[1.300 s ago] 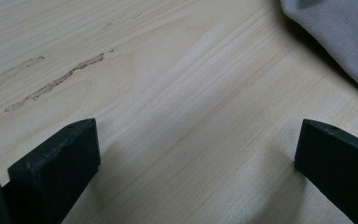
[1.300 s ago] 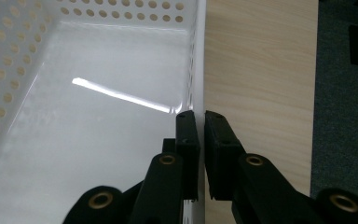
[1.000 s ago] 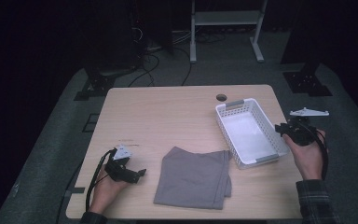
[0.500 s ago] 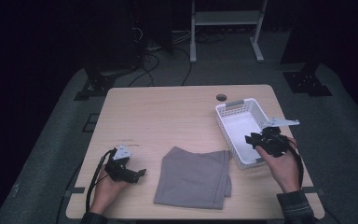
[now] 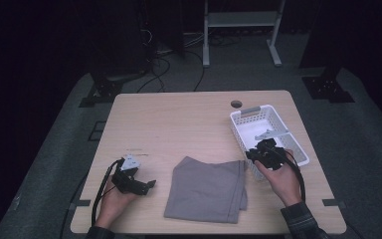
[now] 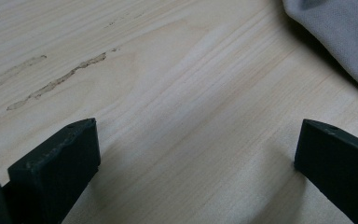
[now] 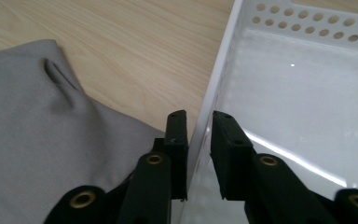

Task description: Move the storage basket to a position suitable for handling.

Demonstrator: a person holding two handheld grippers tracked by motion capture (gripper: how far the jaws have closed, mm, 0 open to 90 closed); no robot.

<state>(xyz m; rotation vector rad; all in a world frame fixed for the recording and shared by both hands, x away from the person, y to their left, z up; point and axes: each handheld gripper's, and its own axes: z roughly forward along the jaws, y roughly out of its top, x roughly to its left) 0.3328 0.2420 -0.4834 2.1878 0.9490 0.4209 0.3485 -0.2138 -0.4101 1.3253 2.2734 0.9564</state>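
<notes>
No legible text, label, brand, number or sign on anything.

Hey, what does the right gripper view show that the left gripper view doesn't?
Right gripper view alone: the white basket, with the right gripper straddling its side wall, jaws close on either side of it. Left gripper view alone: the left gripper with jaws spread wide over bare wood marked by pale streaks. Both share the wooden table and the grey cloth lying on it.
</notes>
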